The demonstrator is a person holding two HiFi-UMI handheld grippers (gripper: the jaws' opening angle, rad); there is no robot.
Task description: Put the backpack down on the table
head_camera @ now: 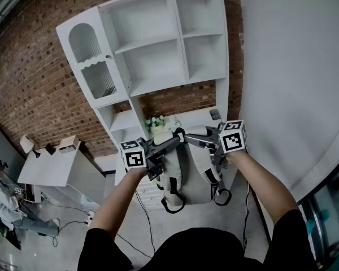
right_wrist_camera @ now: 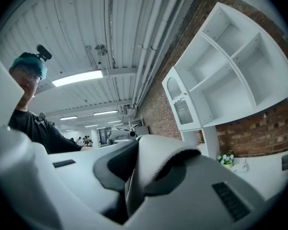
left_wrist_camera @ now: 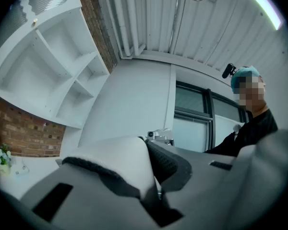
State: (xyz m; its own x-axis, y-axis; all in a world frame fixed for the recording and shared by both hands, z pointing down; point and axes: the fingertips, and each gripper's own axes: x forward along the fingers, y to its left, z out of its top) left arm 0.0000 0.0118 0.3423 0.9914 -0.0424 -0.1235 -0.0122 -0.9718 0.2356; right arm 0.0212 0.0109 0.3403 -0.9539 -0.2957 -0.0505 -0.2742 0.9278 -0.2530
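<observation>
We hold the cream fabric backpack with black webbing loops [head_camera: 173, 188] in the air by its two padded straps. The left tongs [head_camera: 169, 143] are clamped on the left shoulder strap [left_wrist_camera: 120, 159]. The right tongs [head_camera: 192, 139] are clamped on the right shoulder strap [right_wrist_camera: 156, 162]. Each pair of jaws presses on cream padding with a dark edge.

The backpack hangs straight below the tongs and between them. Its long axis is upright, with the top at the jaws and the bottom loops dangling toward the floor. Both hands are equally near it.

The white worktop [head_camera: 195, 119] of the white shelving unit [head_camera: 152, 44] lies beyond the bag, away from us. We judge that the coming move turns on this gap: the bag has to go forward over that edge before we lower it.
</observation>
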